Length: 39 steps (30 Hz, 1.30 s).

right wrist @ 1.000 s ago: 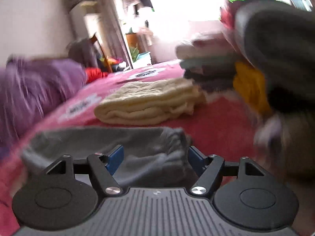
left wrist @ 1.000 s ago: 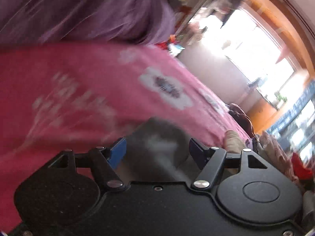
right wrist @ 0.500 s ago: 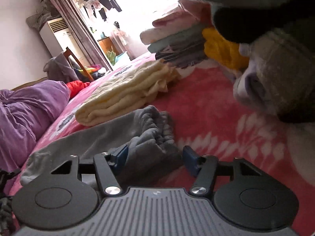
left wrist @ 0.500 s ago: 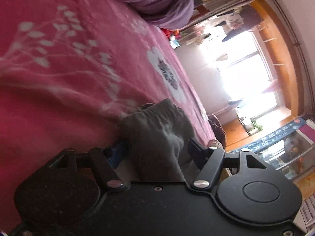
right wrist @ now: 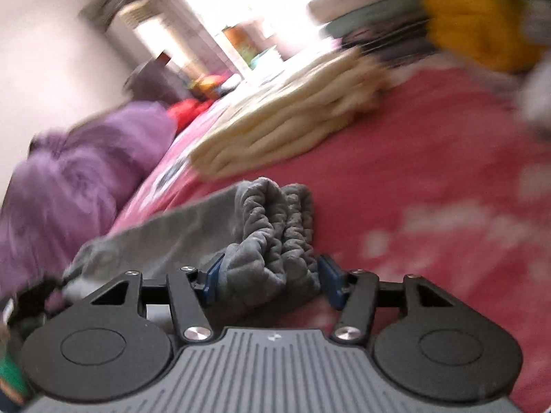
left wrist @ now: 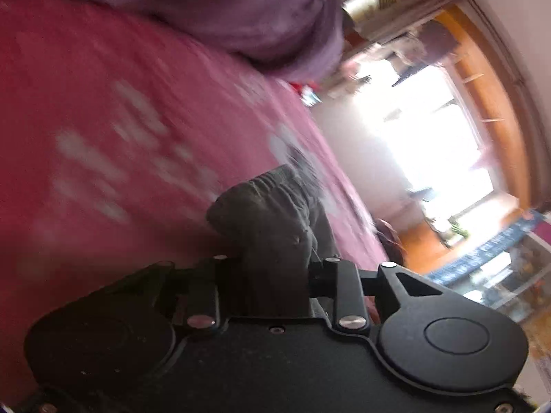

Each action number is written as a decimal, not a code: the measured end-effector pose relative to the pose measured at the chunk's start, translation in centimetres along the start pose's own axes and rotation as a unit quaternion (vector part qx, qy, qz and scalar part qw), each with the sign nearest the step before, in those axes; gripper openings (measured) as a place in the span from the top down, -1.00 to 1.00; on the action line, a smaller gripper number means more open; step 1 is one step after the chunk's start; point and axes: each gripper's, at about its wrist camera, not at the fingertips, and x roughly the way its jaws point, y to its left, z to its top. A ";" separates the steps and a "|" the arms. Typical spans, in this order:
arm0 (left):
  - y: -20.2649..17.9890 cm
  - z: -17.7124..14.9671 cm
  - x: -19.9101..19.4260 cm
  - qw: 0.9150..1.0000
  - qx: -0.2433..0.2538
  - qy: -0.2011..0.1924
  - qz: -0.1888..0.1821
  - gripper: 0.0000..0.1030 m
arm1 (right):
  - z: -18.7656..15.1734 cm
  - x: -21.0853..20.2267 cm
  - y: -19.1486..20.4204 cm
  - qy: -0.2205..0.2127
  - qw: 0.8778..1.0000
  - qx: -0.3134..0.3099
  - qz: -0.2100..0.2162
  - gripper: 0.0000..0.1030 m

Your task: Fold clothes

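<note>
Two handheld tongs grip a grey garment (right wrist: 265,241) over a pink bedspread (right wrist: 430,179). The right gripper (right wrist: 270,280) pinches the bunched elastic waistband between its blue pads (right wrist: 211,275); the left gripper (left wrist: 275,268) is clamped on another gathered edge of the same cloth (left wrist: 272,220). Ahead of the right tongs lies a folded cream blanket (right wrist: 289,117); to their left, a purple quilt (right wrist: 79,172).

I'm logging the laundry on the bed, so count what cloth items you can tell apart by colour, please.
Grey garment, held in both grippers: 1
Cream folded item: 1
Yellow item in the blurred stack: 1
Purple bedding: 1
Total: 4 told apart; the rest of the stack is too blurred to count.
</note>
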 end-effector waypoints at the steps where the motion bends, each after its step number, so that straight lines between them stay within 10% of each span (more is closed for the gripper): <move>1: 0.5 0.5 -0.2 1.000 -0.001 0.000 0.004 0.49 | -0.2 0.5 0.9 0.002 1.000 -0.016 -0.002 -0.10; 8: -6.9 -0.7 -1.4 0.990 0.134 -0.044 0.014 0.49 | -0.2 -0.2 -0.5 -0.036 0.997 0.065 0.029 -0.11; 11: -11.9 -3.0 -1.8 0.967 0.243 -0.075 0.031 0.49 | -0.2 -0.4 -1.3 -0.044 0.993 0.098 0.048 -0.15; 17: -19.8 -9.7 -2.0 0.899 0.422 -0.112 0.014 0.50 | 0.0 -0.5 -2.8 -0.050 0.984 0.154 0.074 -0.19; 29: -24.5 -27.3 4.3 0.702 0.704 -0.104 -0.012 0.54 | -0.3 0.0 -4.7 -0.056 0.967 0.221 0.111 -0.18; 35: -25.0 -31.8 5.0 0.650 0.753 -0.093 -0.030 0.54 | -0.5 -0.2 -5.6 -0.067 0.954 0.261 0.130 -0.14; 39: -24.6 -33.2 5.8 0.634 0.770 -0.059 -0.033 0.54 | -0.6 -0.5 -5.8 -0.081 0.948 0.277 0.132 -0.16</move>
